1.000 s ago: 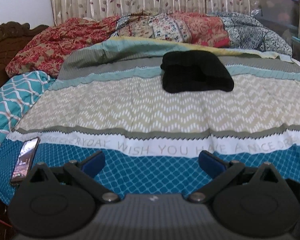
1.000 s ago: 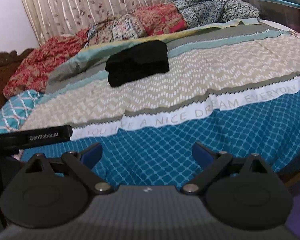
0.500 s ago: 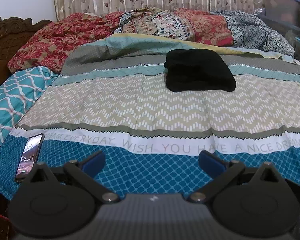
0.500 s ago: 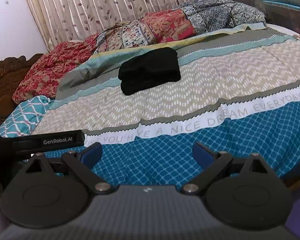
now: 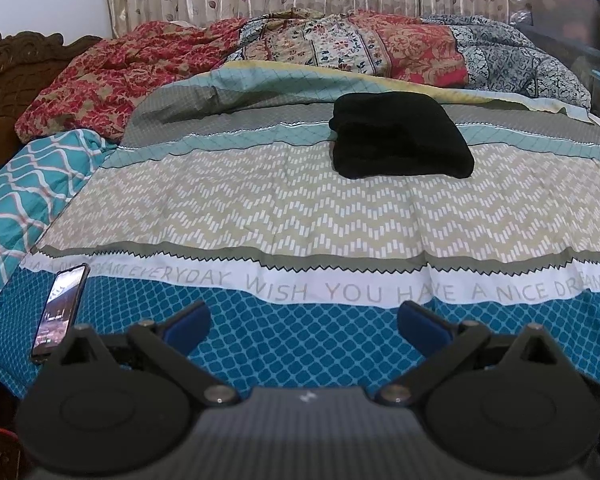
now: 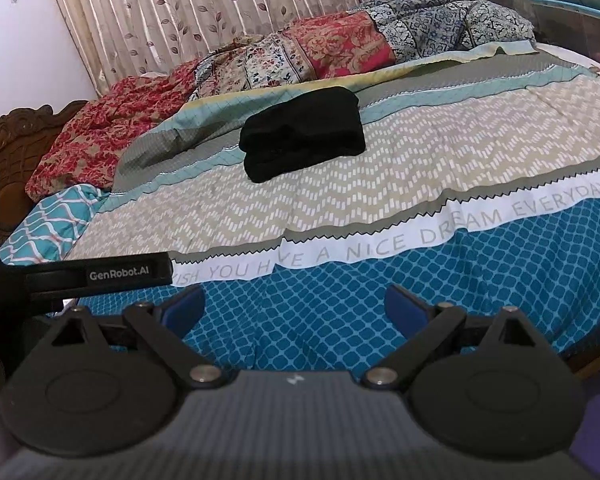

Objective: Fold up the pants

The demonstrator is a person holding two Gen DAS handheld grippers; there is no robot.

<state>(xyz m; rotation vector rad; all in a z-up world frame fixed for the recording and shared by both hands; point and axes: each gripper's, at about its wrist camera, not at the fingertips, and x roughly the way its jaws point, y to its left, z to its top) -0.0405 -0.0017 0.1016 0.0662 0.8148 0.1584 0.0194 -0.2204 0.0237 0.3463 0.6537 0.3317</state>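
Black pants [image 5: 398,134] lie folded into a compact bundle on the far middle of the bed, also in the right wrist view [image 6: 302,136]. My left gripper [image 5: 302,322] is open and empty, held over the near blue part of the bedspread, well short of the pants. My right gripper [image 6: 294,308] is open and empty, also near the bed's front edge, far from the pants. The left gripper's body [image 6: 96,274] shows at the left of the right wrist view.
The patterned bedspread [image 5: 300,216] covers the bed. A phone [image 5: 60,312] lies at its near left corner. Floral quilts [image 5: 340,46] and a teal pillow [image 5: 24,192] sit at the back and left. A wooden headboard [image 5: 4,76] stands left; storage boxes [image 5: 564,8] stand right.
Both grippers have pulled back and risen slightly, so the bed and pants sit a little lower in view. The pants have not moved. Both grippers stay open.
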